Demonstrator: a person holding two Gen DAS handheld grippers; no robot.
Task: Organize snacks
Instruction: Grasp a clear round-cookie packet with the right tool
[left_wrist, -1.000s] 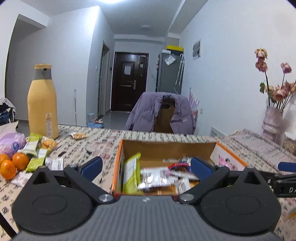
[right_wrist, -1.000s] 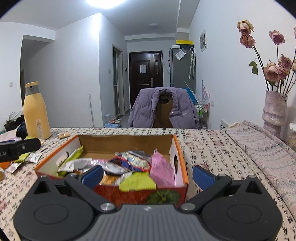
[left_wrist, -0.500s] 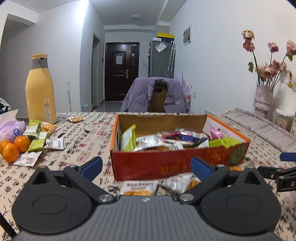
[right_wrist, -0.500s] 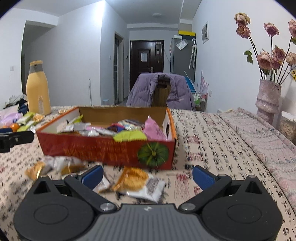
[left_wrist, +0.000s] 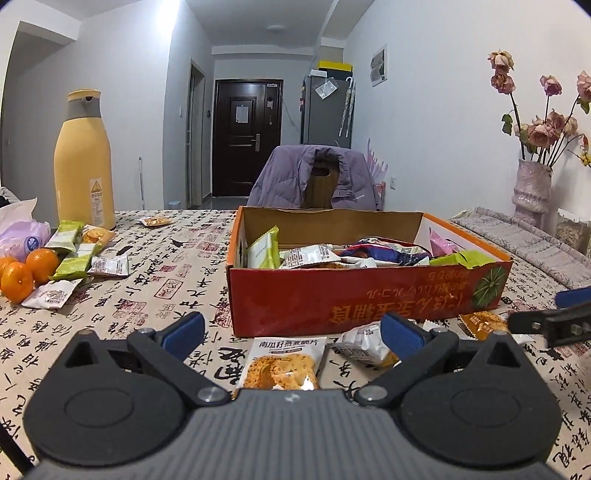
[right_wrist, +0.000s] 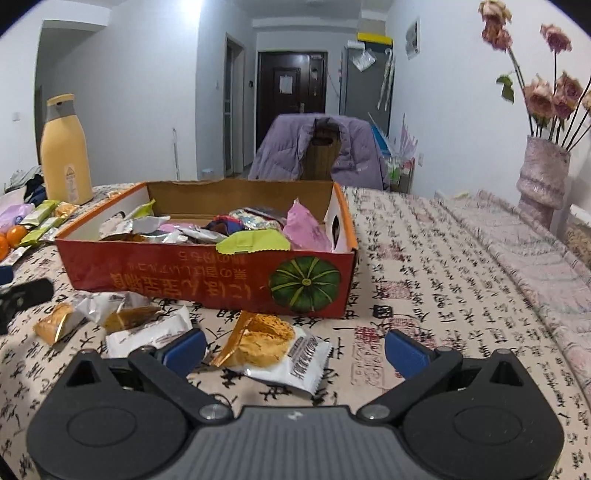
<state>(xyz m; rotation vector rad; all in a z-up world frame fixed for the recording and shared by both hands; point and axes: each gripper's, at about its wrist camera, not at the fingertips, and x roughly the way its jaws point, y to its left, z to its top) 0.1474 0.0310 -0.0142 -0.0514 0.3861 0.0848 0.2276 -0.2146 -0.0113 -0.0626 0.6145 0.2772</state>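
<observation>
Box: red box (left_wrist: 365, 295) stands mid-table, open-topped and full of snack packets; its near wall faces both claws
Front edge: loose packets lie on the cloth just before that wall, a pumpkin-crisp packet (left_wrist: 282, 363) by the left corner, an orange packet (right_wrist: 258, 341) under the pumpkin picture
Open room: bare cloth (right_wrist: 461, 295) runs wide to the right of the box; to its left, a clear strip, then more packets (left_wrist: 77, 254) and oranges (left_wrist: 22, 273) near the yellow flask (left_wrist: 83, 162)
Left claw (left_wrist: 291, 328): spread wide, holding nothing, low above the pumpkin-crisp packet
Right claw (right_wrist: 295, 345): spread wide, empty, the orange packet lying between its fingers, touch cannot be told
</observation>
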